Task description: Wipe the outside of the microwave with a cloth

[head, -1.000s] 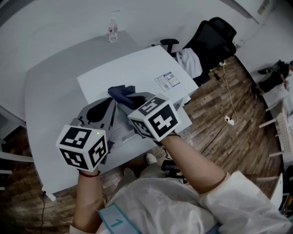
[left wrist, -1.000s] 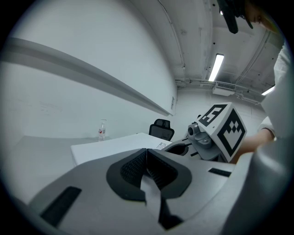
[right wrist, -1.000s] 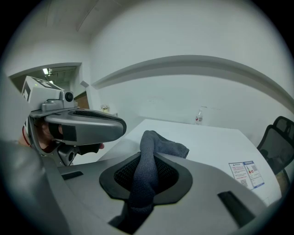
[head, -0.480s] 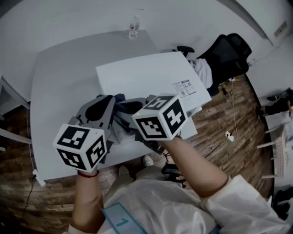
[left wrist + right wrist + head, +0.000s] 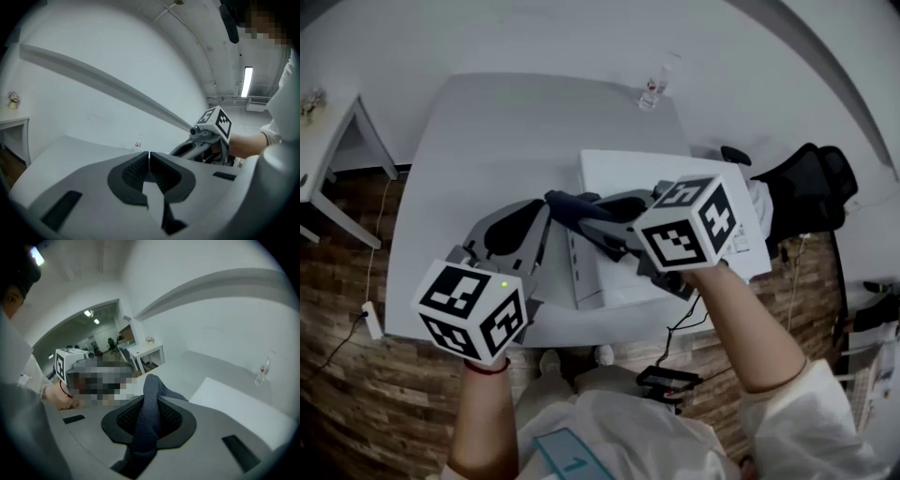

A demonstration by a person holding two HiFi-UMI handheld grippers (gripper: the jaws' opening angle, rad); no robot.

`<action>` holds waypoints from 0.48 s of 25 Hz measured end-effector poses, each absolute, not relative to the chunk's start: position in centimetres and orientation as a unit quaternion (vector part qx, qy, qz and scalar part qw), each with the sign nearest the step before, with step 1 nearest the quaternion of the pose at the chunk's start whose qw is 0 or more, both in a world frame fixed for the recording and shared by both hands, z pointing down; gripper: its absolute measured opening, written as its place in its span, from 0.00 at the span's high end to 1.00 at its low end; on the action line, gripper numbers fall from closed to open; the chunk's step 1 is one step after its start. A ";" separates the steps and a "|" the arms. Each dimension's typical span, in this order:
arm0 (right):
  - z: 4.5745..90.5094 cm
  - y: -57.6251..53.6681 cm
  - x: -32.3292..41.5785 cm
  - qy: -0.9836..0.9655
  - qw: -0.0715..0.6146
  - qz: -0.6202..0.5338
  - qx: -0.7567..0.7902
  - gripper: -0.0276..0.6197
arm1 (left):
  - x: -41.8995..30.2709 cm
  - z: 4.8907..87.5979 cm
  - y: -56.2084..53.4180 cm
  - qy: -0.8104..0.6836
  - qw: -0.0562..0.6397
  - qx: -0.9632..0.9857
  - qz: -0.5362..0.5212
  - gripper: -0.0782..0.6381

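Over at the far left of the head view, a small white side table (image 5: pixel 342 131) stands on the wooden floor (image 5: pixel 356 394), with a white power strip (image 5: pixel 367 319) lying on the boards below it. Next comes the grey worktop (image 5: pixel 478 141), which fills the middle of the view.

Low over the near part of the worktop, the left tongs (image 5: pixel 539 211) are clenched tight with nothing in them. In the left gripper view the two dark ribbed pads (image 5: pixel 136 171) meet along a thin line, and the left tongs (image 5: pixel 149 159) point out across the bare grey surface.

Just to their right is the cloth (image 5: pixel 574 206), a dark blue knit. It is pinched in the right tongs (image 5: pixel 605 220) and sits at the left edge of the white microwave (image 5: pixel 628 173). Whether it touches the casing cannot be told. The right gripper view shows the right tongs (image 5: pixel 149 401) grasping the cloth (image 5: pixel 149 394), a thick fold rising between the pads and draping forward past the tips, with the flat white top of the microwave (image 5: pixel 239 401) beyond.

The microwave rests on the right part of the worktop. A clear water bottle (image 5: pixel 653 89) stands upright on the worktop behind it, well apart. At the far right, off the worktop, is a black office chair (image 5: pixel 811 192).
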State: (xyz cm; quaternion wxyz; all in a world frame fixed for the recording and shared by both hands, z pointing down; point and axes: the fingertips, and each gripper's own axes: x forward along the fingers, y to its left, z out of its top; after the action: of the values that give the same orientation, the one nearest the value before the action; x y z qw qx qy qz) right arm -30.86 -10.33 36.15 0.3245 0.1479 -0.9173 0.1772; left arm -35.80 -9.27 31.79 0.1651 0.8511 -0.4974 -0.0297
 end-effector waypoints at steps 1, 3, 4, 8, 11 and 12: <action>36.2 -11.2 -31.2 -0.914 0.354 0.141 0.138 0.84 | -36.3 32.1 -9.3 -0.501 0.169 0.848 -0.030 0.89; 36.7 -12.7 -32.0 -0.899 0.422 0.051 0.108 0.84 | -37.0 33.1 -9.1 -0.507 0.177 0.843 -0.030 0.89; 37.1 -13.4 -32.5 -0.885 0.457 0.003 0.088 0.84 | -37.3 33.6 -9.1 -0.510 0.182 0.840 -0.030 0.89; 40.0 -15.3 -35.1 -0.812 0.570 -0.121 -0.007 0.84 | -38.5 35.6 -8.8 -0.522 0.204 0.828 -0.027 0.89; 42.5 -16.5 -35.7 -0.753 0.633 -0.172 -0.057 0.84 | -38.6 36.8 -8.9 -0.523 0.211 0.826 -0.018 0.89; 43.0 -16.7 -35.7 -0.734 0.650 -0.185 -0.066 0.84 | -38.6 37.2 -9.1 -0.521 0.211 0.827 -0.012 0.89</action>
State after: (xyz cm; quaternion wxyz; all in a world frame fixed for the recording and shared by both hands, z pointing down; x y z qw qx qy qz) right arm -35.69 -16.75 43.04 0.6501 -0.0665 -0.7340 -0.1851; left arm -38.58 -9.07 37.19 0.2112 0.8268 -0.5213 -0.0122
